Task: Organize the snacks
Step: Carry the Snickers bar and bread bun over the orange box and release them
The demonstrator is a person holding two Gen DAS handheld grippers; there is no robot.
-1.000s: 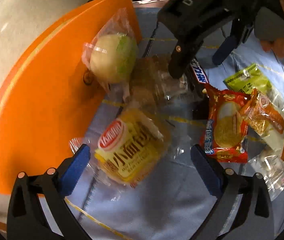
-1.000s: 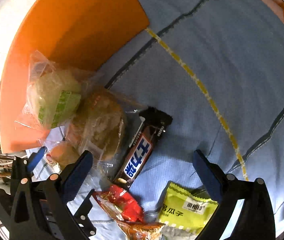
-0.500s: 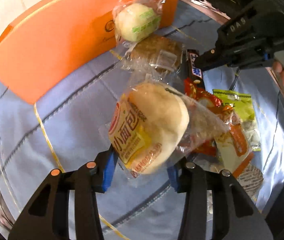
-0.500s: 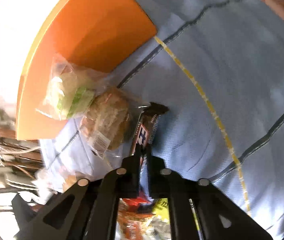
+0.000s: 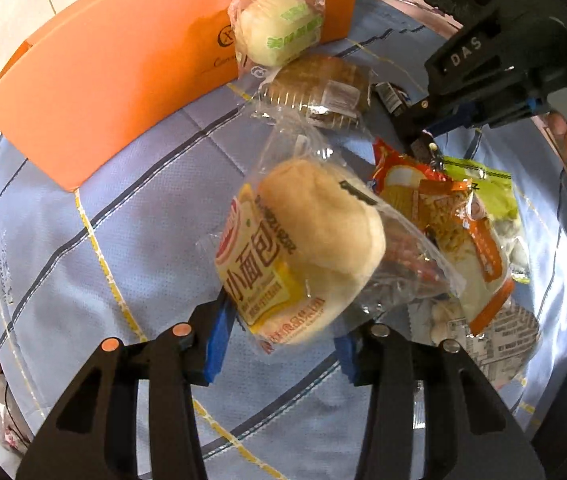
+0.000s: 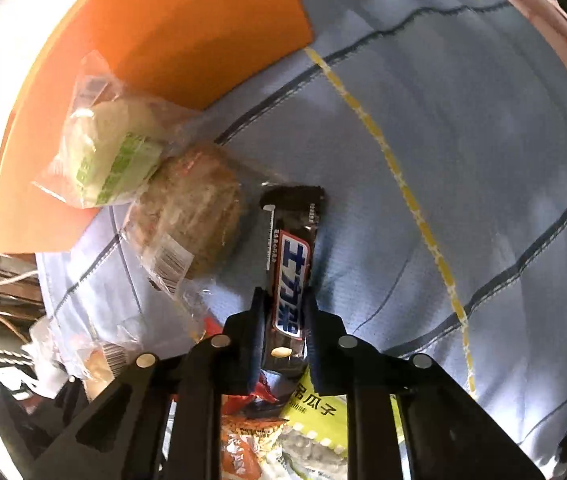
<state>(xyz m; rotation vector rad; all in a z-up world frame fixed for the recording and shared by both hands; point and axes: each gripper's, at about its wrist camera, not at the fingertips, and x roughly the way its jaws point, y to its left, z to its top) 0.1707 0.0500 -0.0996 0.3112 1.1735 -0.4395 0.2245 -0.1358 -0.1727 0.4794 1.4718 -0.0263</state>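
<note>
Left wrist view shows the left gripper point(image 5: 283, 344) clenched on the lower edge of a wrapped bread bun point(image 5: 303, 252), lifted over the blue tablecloth point(image 5: 83, 280). It looks light and squashy in a slick, crinkly bag, so a gentle grip low on the wrapper suits it. Right wrist view has the right gripper point(image 6: 283, 320) pinching a chocolate bar point(image 6: 289, 264) at its near end; the bar seems stiff and thin, jutting forward toward the orange box point(image 6: 163, 32) at the cloth's far edge.

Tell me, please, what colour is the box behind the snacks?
Orange; the box shows best in the left wrist view.
</note>
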